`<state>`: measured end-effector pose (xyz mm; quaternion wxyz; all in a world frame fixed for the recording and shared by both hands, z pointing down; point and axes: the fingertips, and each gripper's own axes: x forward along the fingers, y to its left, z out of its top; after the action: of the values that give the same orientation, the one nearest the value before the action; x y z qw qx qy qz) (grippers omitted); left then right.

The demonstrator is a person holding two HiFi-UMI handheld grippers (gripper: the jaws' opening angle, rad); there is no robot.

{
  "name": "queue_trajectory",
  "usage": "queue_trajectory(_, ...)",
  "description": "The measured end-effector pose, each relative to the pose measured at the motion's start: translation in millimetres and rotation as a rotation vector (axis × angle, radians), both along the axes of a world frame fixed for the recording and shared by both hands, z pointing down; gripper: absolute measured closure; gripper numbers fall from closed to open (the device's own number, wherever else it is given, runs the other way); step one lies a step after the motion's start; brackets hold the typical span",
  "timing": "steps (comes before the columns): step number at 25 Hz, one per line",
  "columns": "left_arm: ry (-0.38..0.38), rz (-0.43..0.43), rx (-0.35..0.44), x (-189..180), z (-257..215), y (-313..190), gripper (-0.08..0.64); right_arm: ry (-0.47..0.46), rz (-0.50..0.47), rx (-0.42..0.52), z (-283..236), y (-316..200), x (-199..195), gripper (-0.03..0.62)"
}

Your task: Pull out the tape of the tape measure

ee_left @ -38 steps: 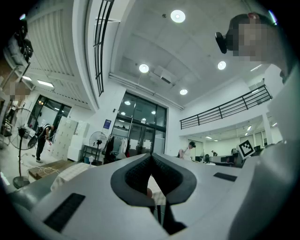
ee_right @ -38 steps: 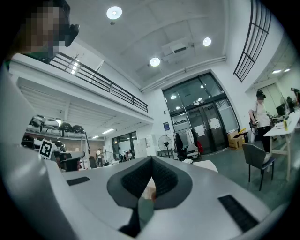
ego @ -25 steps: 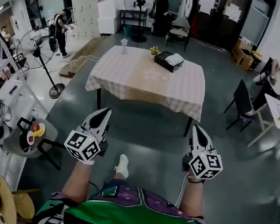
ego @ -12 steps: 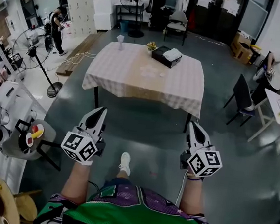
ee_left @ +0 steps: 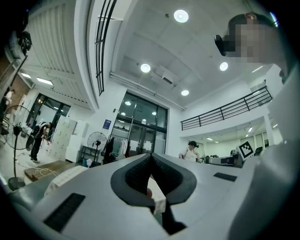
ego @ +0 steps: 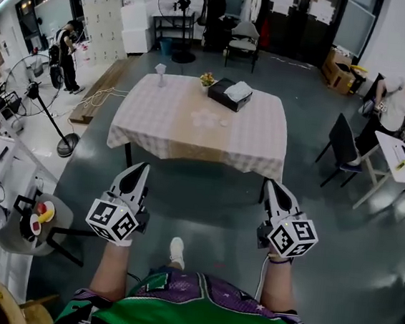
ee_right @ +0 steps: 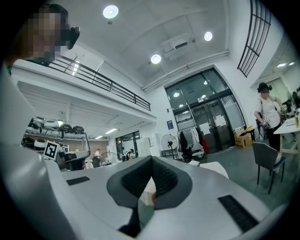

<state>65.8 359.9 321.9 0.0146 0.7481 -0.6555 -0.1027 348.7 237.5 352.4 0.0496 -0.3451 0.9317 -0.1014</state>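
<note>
The jaws of your left gripper (ee_left: 151, 154) are pressed together with nothing between them. Those of your right gripper (ee_right: 151, 157) are pressed together too, and also empty. You hold the two side by side, well apart, pointing forward over the dark floor (ego: 205, 208), short of the near edge of the worktop (ego: 191, 131) with its checked cloth. A black box (ego: 222, 95) sits toward the far side of the worktop, near some flowers (ego: 207, 79). The tape measure can't be picked out; the things there are too small to tell.
</note>
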Motion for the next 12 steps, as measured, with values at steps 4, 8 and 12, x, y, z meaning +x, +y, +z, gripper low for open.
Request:
queue_trajectory(4,-0.005,0.026,0.004,-18.5,-9.4,-47.1,0.538,-0.001,0.023,0.008,-14.0,-40.9,-16.9,0.586)
queue_trajectory(8,-0.014,0.049,0.004,-45.6,-15.7,-94.4,0.538,-0.003,0.042,0.005,-21.7,-82.3,-43.9,0.586)
queue_trajectory(12,-0.012,0.075,0.002,-79.2,-18.7,-136.6,0.538,-0.006,0.055,0.003,-26.2,-120.8,-80.9,0.588)
